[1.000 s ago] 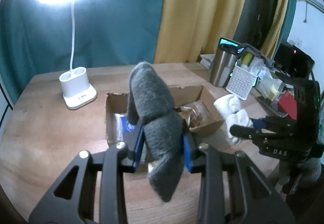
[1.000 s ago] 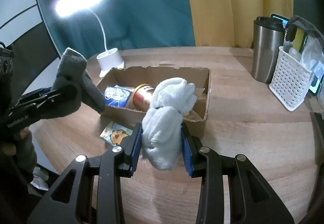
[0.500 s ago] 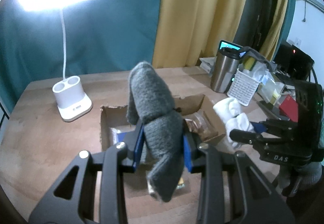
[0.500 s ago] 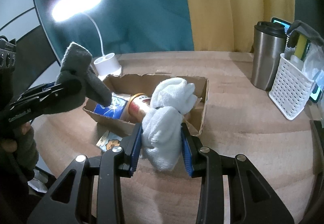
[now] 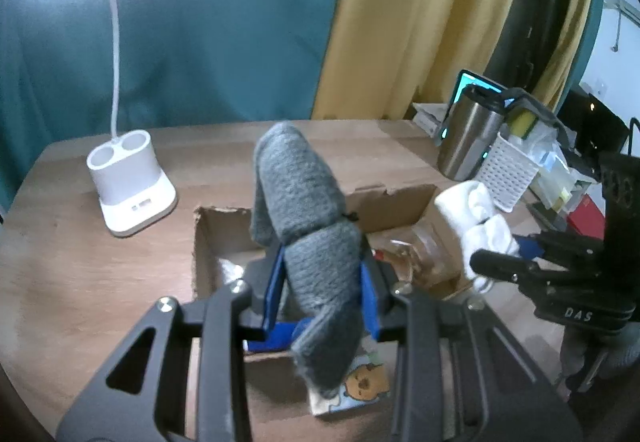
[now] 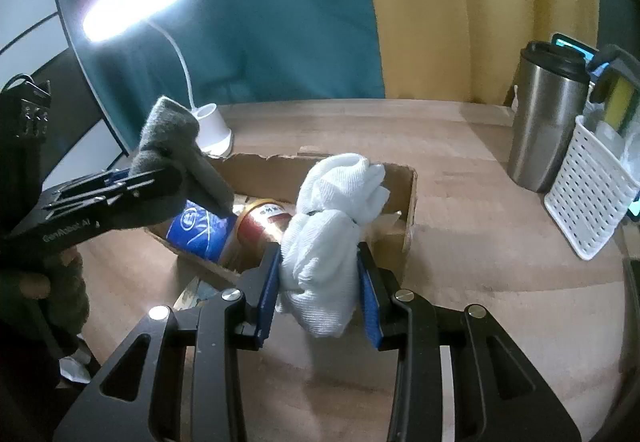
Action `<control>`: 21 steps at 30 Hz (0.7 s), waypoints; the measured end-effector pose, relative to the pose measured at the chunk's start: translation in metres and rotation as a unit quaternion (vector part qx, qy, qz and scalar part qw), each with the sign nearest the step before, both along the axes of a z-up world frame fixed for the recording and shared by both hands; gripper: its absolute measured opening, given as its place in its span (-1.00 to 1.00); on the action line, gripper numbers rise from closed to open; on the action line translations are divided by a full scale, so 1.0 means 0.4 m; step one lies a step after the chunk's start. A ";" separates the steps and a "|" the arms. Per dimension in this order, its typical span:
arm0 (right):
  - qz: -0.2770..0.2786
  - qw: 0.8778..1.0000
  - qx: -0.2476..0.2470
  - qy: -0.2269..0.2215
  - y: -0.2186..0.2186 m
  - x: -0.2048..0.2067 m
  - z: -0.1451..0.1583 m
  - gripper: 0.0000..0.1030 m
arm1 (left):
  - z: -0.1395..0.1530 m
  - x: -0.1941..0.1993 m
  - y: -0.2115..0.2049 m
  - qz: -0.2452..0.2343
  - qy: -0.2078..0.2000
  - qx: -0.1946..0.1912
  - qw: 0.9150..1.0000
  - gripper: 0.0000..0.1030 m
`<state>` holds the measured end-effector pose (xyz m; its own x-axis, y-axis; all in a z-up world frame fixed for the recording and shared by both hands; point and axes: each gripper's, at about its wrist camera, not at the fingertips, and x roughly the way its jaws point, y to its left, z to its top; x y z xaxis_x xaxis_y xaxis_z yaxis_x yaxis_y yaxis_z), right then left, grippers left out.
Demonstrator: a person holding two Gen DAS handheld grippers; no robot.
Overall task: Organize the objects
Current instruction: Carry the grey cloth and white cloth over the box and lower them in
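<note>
A wooden table (image 6: pixel 480 242) fills the lower part of both views, backed by a teal curtain (image 5: pixel 200 42) and a yellow curtain (image 6: pixel 460 22). Near the middle of the table sits an open cardboard box (image 6: pixel 408 202), its flaps torn. Inside it lie a blue packet (image 6: pixel 200 234) and a jar with a red label (image 6: pixel 260 226), side by side. Behind the box stands a white desk lamp (image 5: pixel 128 186), lit. On the far right side a steel travel mug (image 6: pixel 548 122) stands just beside a white perforated basket (image 6: pixel 592 202).

The left gripper (image 5: pixel 320 294) is clamped on a rolled grey sock (image 5: pixel 304 210), held above the near left part of the box; the sock's upper end stands above the pads and its lower end hangs below them. The right gripper (image 6: pixel 320 282) is clamped on a bundled white sock (image 6: pixel 332 222), held over the near right edge of the box. A small card with a cartoon bear (image 5: pixel 360 386) lies on the table just in front of the box, under the grey sock's hanging end.
</note>
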<state>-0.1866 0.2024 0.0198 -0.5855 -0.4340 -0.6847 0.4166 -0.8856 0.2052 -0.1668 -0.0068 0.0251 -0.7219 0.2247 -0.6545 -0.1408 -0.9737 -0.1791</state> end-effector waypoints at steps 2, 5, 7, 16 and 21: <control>0.001 1.000 0.000 -0.001 -0.003 -0.010 -0.003 -0.26 | -0.009 -0.013 0.000 -0.001 -0.004 0.005 1.000 -0.34; 0.003 1.000 0.001 -0.004 -0.008 -0.029 -0.010 -0.26 | -0.024 -0.036 -0.002 -0.001 -0.011 0.009 1.000 -0.34; 0.004 1.000 0.001 -0.006 -0.011 -0.037 -0.016 -0.26 | -0.036 -0.049 -0.004 -0.001 -0.019 0.008 1.000 -0.33; 0.011 1.000 0.003 -0.017 -0.025 -0.069 -0.038 -0.26 | -0.096 -0.088 -0.050 0.037 -0.066 -0.014 0.997 0.01; 0.015 1.000 0.003 -0.022 -0.037 -0.078 -0.045 -0.26 | -0.073 -0.075 -0.069 0.060 -0.047 -0.042 0.996 0.38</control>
<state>-0.2177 0.1878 0.0019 -0.5420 -0.4464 -0.7119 0.4341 -0.8742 0.2177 -0.1968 -0.0342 -0.0040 -0.6754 0.0828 -0.7328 -0.0091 -0.9945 -0.1040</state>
